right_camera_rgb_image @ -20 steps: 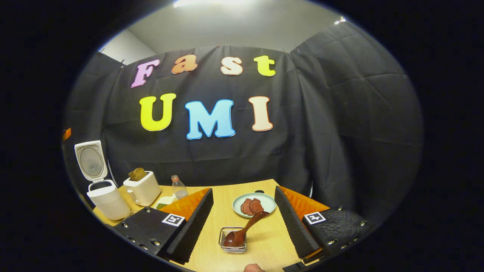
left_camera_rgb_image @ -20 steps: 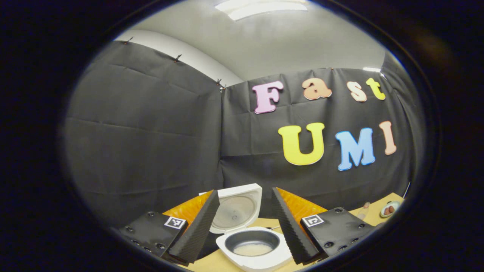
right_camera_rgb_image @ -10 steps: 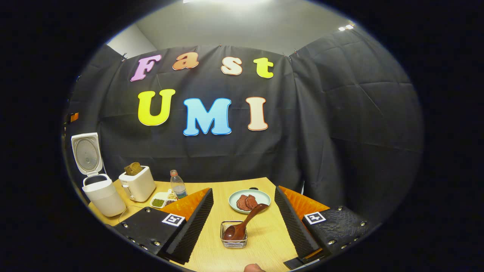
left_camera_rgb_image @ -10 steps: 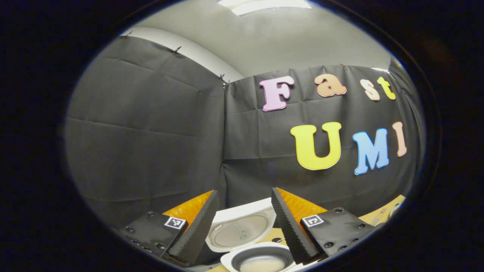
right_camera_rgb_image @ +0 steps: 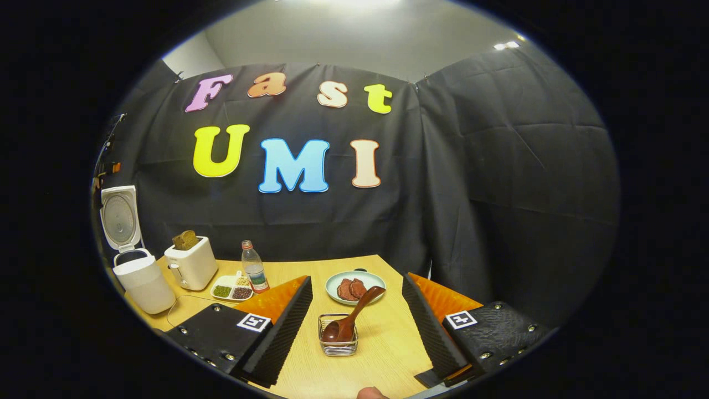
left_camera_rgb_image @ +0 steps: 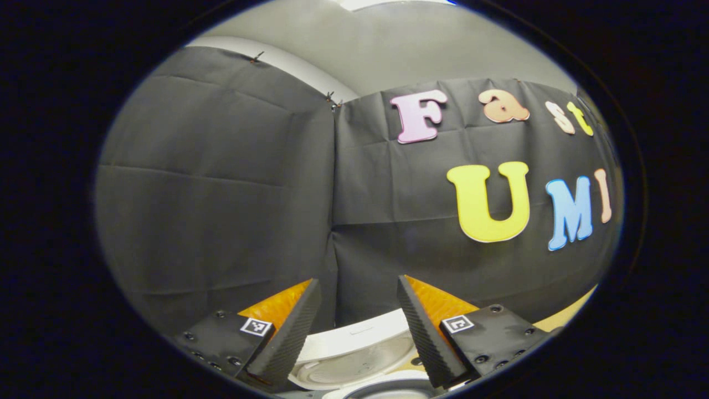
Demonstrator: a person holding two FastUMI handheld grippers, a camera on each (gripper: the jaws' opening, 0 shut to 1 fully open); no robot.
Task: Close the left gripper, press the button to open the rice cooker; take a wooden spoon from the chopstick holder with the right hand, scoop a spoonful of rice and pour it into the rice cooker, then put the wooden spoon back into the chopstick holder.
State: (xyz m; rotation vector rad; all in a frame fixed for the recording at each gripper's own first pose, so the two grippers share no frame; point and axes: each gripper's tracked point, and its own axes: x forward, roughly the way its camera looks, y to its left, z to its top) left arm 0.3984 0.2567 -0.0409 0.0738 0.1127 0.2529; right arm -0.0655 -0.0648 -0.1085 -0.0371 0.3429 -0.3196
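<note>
Black cloth walls close in a pale wooden table (right_camera_rgb_image: 388, 354) under a bright ceiling light; over that table the right gripper (right_camera_rgb_image: 357, 324) hangs with its jaws spread wide and nothing between them; just ahead, framed between its fingers, stands the wire chopstick holder (right_camera_rgb_image: 338, 346) with the wooden spoon (right_camera_rgb_image: 354, 316) bowl-down inside it, handle leaning up and away toward a plate of sliced meat (right_camera_rgb_image: 354, 287); farther to that view's left sit a bottle (right_camera_rgb_image: 253, 267), a divided dish of beans (right_camera_rgb_image: 231, 290), a toaster (right_camera_rgb_image: 191, 265) and, at the table's edge, the rice cooker (right_camera_rgb_image: 138, 277) with its lid standing open. The left gripper (left_camera_rgb_image: 357, 321) is likewise parted and empty, raised above the cooker's upturned lid (left_camera_rgb_image: 354, 363); the inner pot is mostly out of sight at the bottom rim of the left gripper view.

By my reckoning the task looks finished, or at its very start with the cooker pre-opened; whether rice lies in the pot, I cannot tell. If a scoop is still owed, the right gripper would need to come down and close squarely on the slanted handle; the holder looks light and may drag along.
</note>
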